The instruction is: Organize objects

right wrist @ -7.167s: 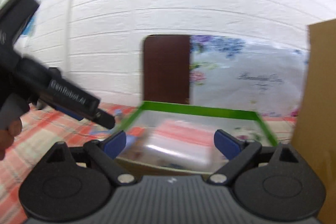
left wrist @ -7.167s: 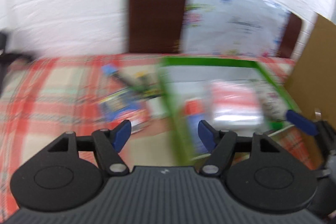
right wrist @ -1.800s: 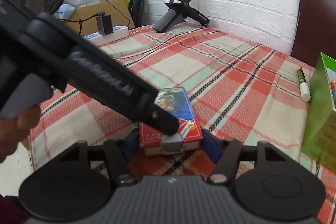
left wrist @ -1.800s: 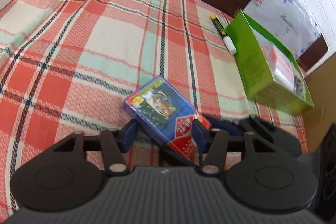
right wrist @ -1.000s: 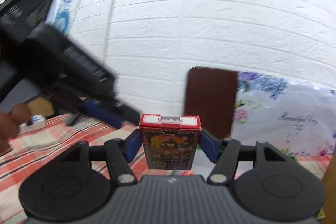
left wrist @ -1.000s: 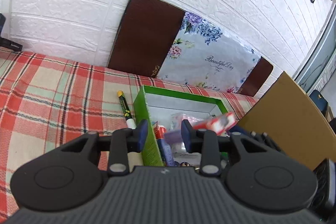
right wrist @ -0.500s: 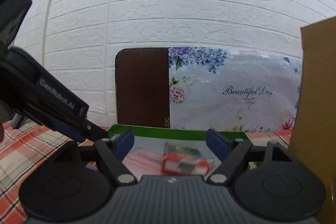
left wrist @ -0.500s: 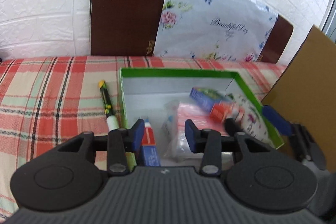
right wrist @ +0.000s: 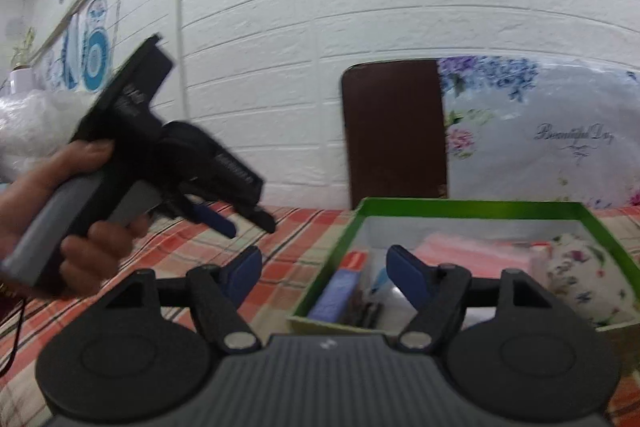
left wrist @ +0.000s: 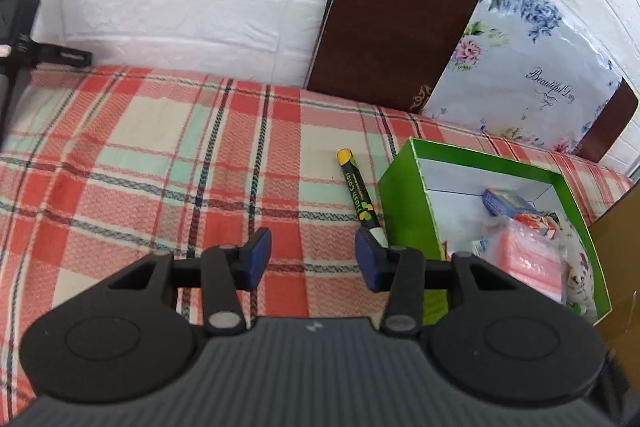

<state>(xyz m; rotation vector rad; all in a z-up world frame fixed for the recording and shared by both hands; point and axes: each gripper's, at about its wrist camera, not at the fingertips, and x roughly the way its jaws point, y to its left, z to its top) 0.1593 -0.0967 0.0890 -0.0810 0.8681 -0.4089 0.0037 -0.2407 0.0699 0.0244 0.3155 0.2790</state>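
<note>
A green box (left wrist: 404, 203) stands on the plaid cloth at the right and holds the blue-and-red card box (left wrist: 516, 209), a pink packet (left wrist: 528, 263) and other items. A black marker with a yellow end (left wrist: 358, 197) lies on the cloth just left of the box. My left gripper (left wrist: 312, 259) is open and empty, above the cloth near the marker's white tip. My right gripper (right wrist: 324, 275) is open and empty, at the green box's (right wrist: 460, 205) near left corner. The left gripper (right wrist: 224, 219) also shows in the right wrist view, held in a hand.
A plaid cloth (left wrist: 160, 163) covers the table. A brown board (left wrist: 392, 7) and a floral bag (left wrist: 524, 67) lean on the white brick wall behind. A cardboard sheet (left wrist: 620, 227) stands right of the box. A black device (left wrist: 24, 35) lies at the far left.
The card box left my right gripper and now lies in the green box. My left gripper has swung left, towards the marker, and its jaws have opened wider.
</note>
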